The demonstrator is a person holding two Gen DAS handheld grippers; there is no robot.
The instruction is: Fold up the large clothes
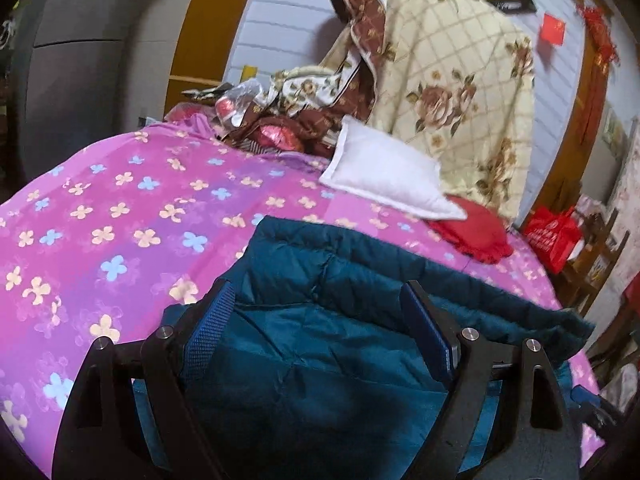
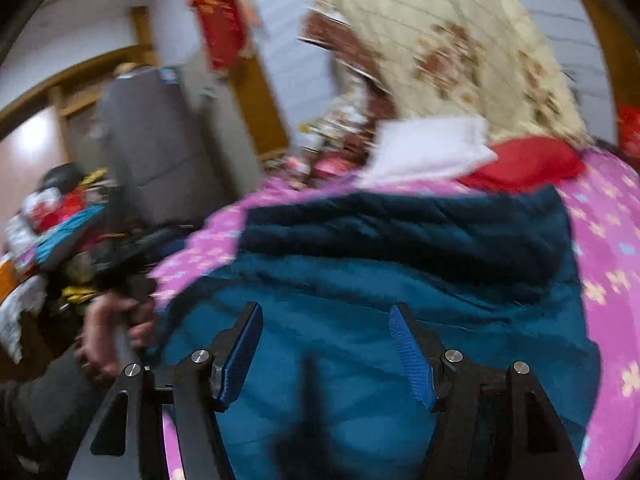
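Lying across the near part of the bed, the teal quilted puffer jacket (image 1: 320, 320) rests on a pink floral bedsheet (image 1: 120, 208). The left gripper (image 1: 318, 312) is above the jacket with its jaws spread wide; nothing is between the blue pads. The right gripper (image 2: 326, 338) is likewise spread wide above the jacket, gripping nothing; this view is motion-blurred. A white pillow (image 1: 384, 172) lies beyond the jacket, overlapping a red cushion (image 1: 472, 232). A cream floral quilt (image 1: 460, 80) stands piled behind the pillow. The person's left hand (image 2: 112, 332) appears at the bed edge.
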